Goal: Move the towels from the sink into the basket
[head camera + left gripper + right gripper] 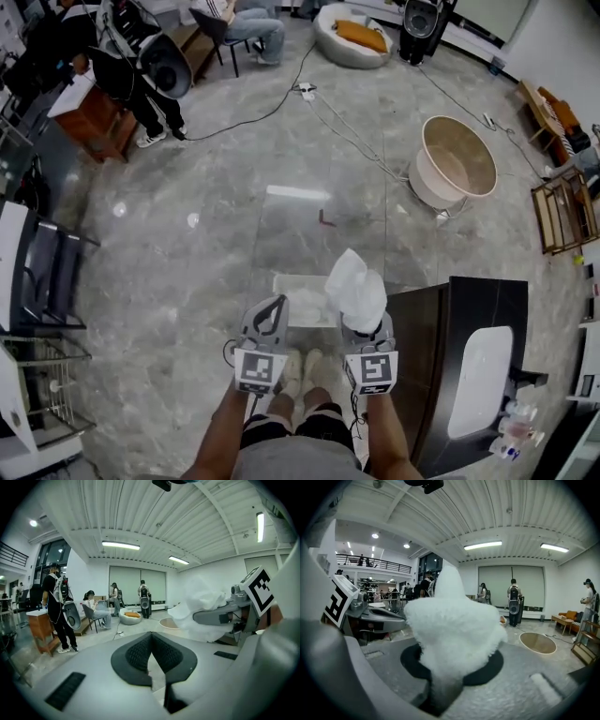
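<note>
My right gripper [364, 317] is shut on a fluffy white towel [354, 285], which bunches up above its jaws and hides the fingertips. In the right gripper view the towel [452, 620] fills the middle over the gripper [452, 663]. My left gripper [277, 302] hangs beside it on the left, its jaws together and nothing between them [151, 635]. Both are above a white basket [291, 277] on the floor, which seems to have white cloth in it. The white sink [481, 380] sits in a dark counter [433, 347] to the right.
A round beige tub [457, 161] stands on the floor farther off, with cables [347, 131] running past it. Bottles [511, 433] stand by the sink. Wire shelves [37, 394] are at the left. People [141, 84] sit and stand at the back.
</note>
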